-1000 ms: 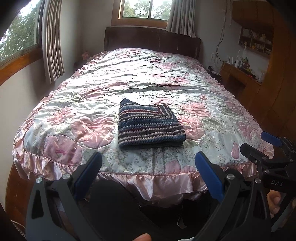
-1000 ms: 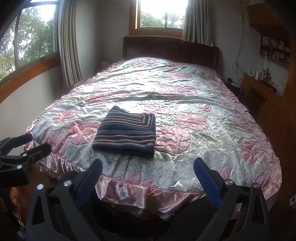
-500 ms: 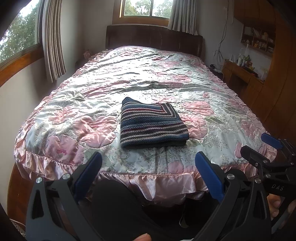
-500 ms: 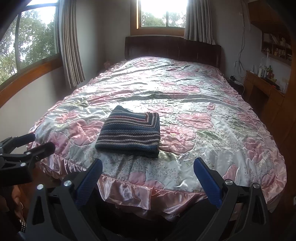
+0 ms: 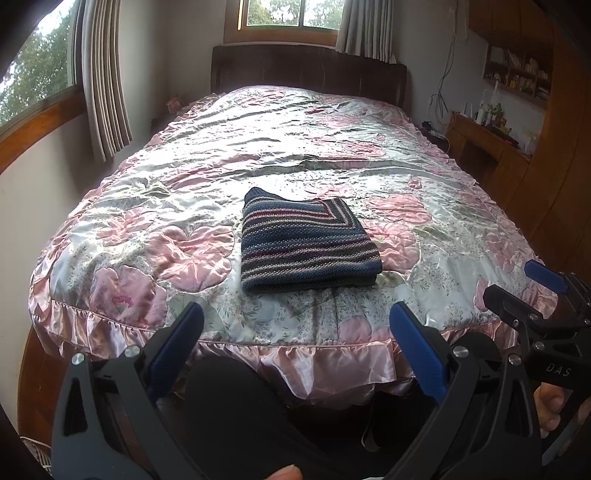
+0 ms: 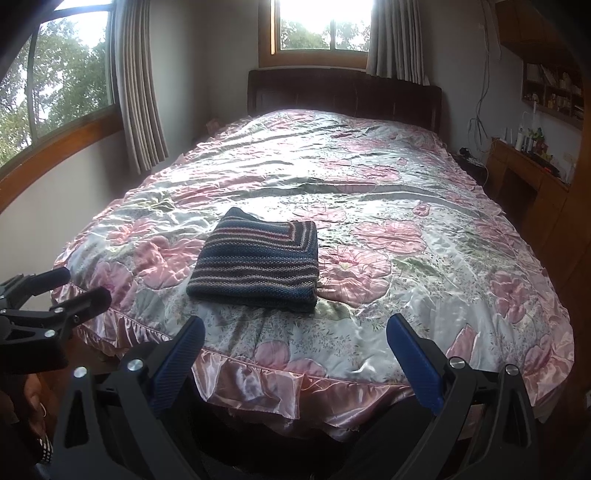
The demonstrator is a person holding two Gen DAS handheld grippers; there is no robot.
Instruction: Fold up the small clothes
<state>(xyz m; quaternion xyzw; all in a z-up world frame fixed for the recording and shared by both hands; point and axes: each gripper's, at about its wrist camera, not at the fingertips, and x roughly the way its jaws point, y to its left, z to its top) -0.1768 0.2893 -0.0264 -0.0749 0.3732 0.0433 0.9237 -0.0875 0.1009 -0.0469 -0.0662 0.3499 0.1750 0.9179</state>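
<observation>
Bed (image 5: pixel 295 155) filled most of both views, covered by a shiny pink floral bedspread (image 5: pixel 155 236) with a ruffled hem at the foot. Dark headboard (image 5: pixel 306 70) stood at the far end under a window (image 6: pixel 321 26); a second window with curtains (image 6: pixel 140 85) was on the left wall. Wooden desk (image 5: pixel 484 147) with small items stood along the right side of the bed, shelves above it.

Sweater (image 5: pixel 303 247), striped knit in blue, grey and red, lay folded into a compact rectangle on the bedspread, near the foot edge and roughly centred across the bed. In the right wrist view it (image 6: pixel 258 264) sat left of centre.

Left gripper (image 5: pixel 295 332) was held off the foot of the bed, jaws wide, nothing between them, well apart from the sweater. Right gripper (image 6: pixel 295 343) was likewise short of the bed edge, jaws wide and empty. Each gripper showed at the side of the other's view. A fingertip (image 5: pixel 284 472) showed at the bottom edge of the left view.
</observation>
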